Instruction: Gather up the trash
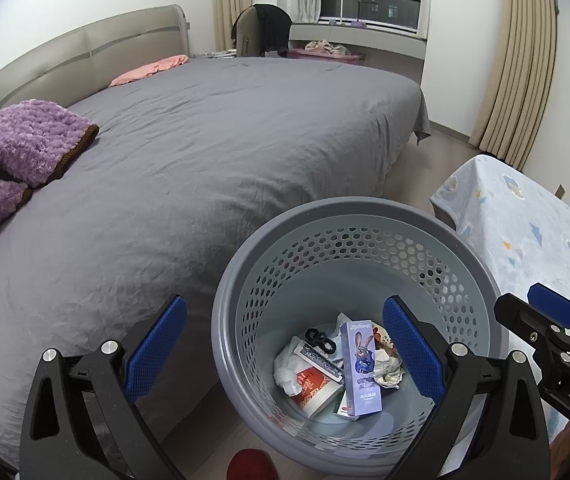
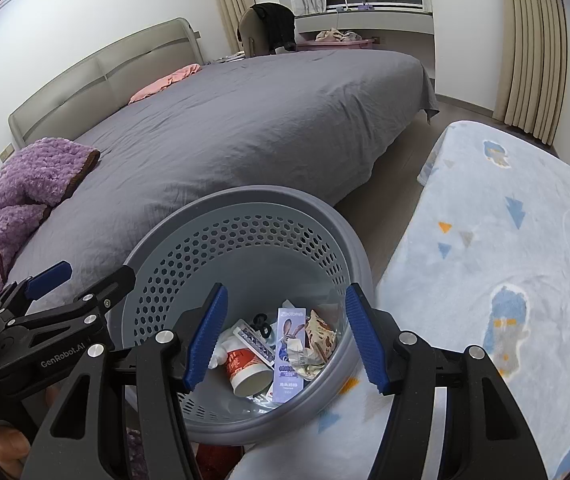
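Left wrist: both grippers' fingers (image 1: 413, 344) spread wide, empty, above trash-filled basket (image 1: 285, 224)

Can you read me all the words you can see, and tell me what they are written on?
"GenRobot.AI": on the black body of the left gripper, seen from the right wrist view.
"DAS": on the black body of the right gripper, cut off at the picture's edge.
"Zootopia", probably: atop the purple rabbit box in the grey basket.
Too small or blurred: the box's lower print, the red-and-white cup characters.
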A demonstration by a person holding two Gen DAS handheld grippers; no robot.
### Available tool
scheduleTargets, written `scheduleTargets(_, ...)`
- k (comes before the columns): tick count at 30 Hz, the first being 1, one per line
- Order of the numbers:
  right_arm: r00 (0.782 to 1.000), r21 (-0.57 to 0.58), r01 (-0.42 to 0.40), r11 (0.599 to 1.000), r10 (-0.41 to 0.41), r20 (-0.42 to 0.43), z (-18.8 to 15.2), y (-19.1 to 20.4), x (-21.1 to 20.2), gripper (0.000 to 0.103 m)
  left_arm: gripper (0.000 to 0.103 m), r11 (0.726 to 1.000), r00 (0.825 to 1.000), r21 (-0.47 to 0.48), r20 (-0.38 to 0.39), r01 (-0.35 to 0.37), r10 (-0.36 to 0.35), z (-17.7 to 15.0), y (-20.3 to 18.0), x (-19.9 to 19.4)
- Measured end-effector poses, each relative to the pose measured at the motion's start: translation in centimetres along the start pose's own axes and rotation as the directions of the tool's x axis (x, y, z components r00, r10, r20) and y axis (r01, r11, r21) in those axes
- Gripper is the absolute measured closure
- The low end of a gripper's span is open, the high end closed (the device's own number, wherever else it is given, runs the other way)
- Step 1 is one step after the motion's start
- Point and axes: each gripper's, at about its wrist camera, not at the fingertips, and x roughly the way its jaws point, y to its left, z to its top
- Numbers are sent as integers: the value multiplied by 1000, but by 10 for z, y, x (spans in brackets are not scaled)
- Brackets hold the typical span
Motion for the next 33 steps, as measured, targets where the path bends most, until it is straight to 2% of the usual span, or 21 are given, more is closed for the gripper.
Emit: scheduleTargets(33, 1000, -2, -3, 1000, 3, -2, 0, 3, 0, 44, 7, 1000, 1000, -3, 2, 2, -2, 0, 2, -2)
